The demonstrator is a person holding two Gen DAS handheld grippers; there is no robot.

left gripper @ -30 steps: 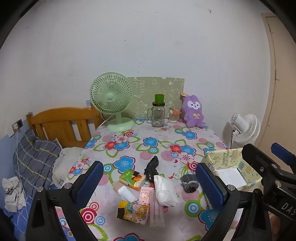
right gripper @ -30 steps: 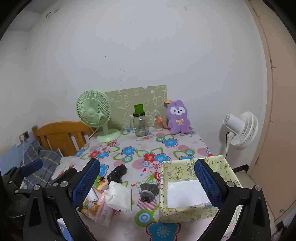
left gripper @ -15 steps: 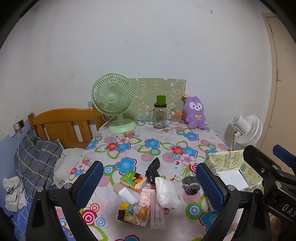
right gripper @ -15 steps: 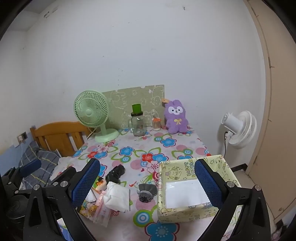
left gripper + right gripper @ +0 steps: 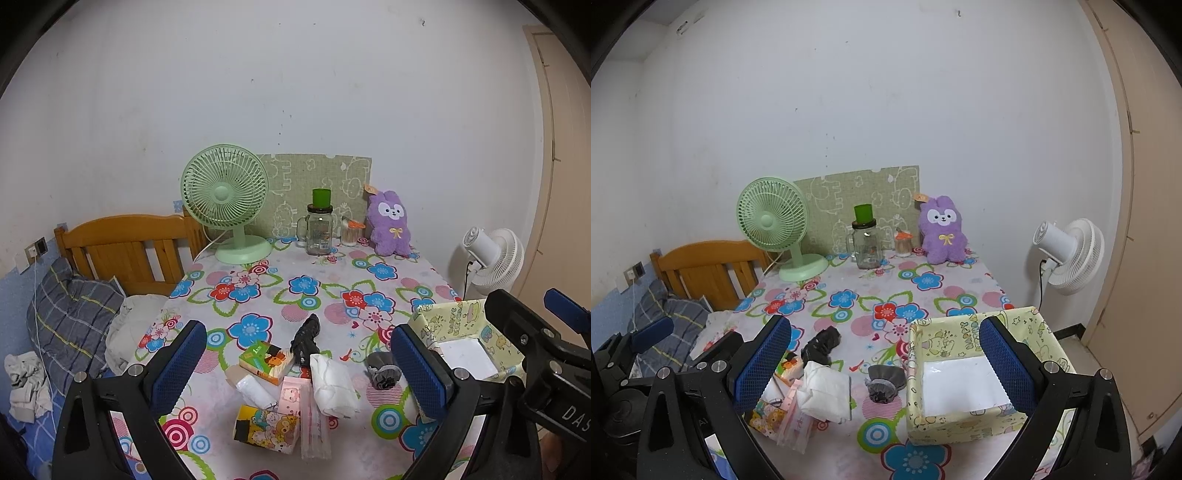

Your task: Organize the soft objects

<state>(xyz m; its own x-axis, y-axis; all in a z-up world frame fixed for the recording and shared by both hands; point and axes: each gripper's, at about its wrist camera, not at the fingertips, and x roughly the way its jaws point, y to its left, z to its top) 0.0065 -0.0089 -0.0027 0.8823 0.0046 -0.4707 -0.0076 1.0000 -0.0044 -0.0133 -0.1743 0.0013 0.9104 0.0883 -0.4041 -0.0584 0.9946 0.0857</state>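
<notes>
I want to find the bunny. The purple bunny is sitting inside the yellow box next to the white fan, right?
Not quite. The purple bunny isn't inside the yellow box; the right wrist view shows it sitting on the table by the back wall. The box holds nothing but its white bottom. The white fan stands beside the table.

The left gripper (image 5: pixel 295 373) is held above the near edge of the counter (image 5: pixel 325 291), its blue-padded fingers (image 5: pixel 177 365) spread wide with nothing between them. Framed between them are a white folded cloth (image 5: pixel 332 384), a black soft item (image 5: pixel 306 338) at 12 o'clock from it, and a grey pouch (image 5: pixel 382 371) at 3 o'clock. A yellow box (image 5: pixel 458 325) is seen at the right edge.
</notes>
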